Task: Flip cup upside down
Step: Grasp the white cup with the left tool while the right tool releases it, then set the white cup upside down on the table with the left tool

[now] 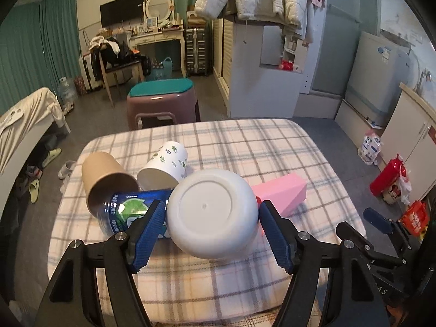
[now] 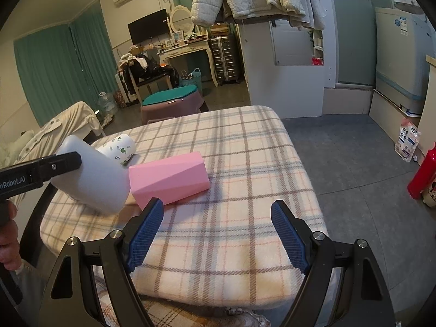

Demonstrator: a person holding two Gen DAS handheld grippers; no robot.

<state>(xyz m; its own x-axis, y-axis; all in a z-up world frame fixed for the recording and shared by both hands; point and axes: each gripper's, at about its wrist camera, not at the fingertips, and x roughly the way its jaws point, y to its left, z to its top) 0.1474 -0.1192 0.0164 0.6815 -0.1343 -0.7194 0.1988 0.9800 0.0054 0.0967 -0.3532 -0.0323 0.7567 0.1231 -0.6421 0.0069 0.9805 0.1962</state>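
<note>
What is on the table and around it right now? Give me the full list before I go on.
White cup: 1, plain white, held tilted between the left fingers, base toward the camera.
Leaf-print cup: 1, white and green, lying on its side.
Brown cup: 1, lying on its side.
Blue bottle: 1, lying by the brown cup.
Pink box: 1, mid-table.
Plaid tablecloth: 1.
Stool: 1, purple, teal cushion.
Left gripper: shut on the cup.
Right gripper: open, empty.

Cup (image 1: 212,214): plain white, smooth plastic, circular recessed base with a small centre mark. It is tilting off the plaid cloth, its base facing the left wrist camera and its mouth pointing away. In the right wrist view it (image 2: 92,177) is showing as a pale tapered body, leaning just beside the pink box
</note>
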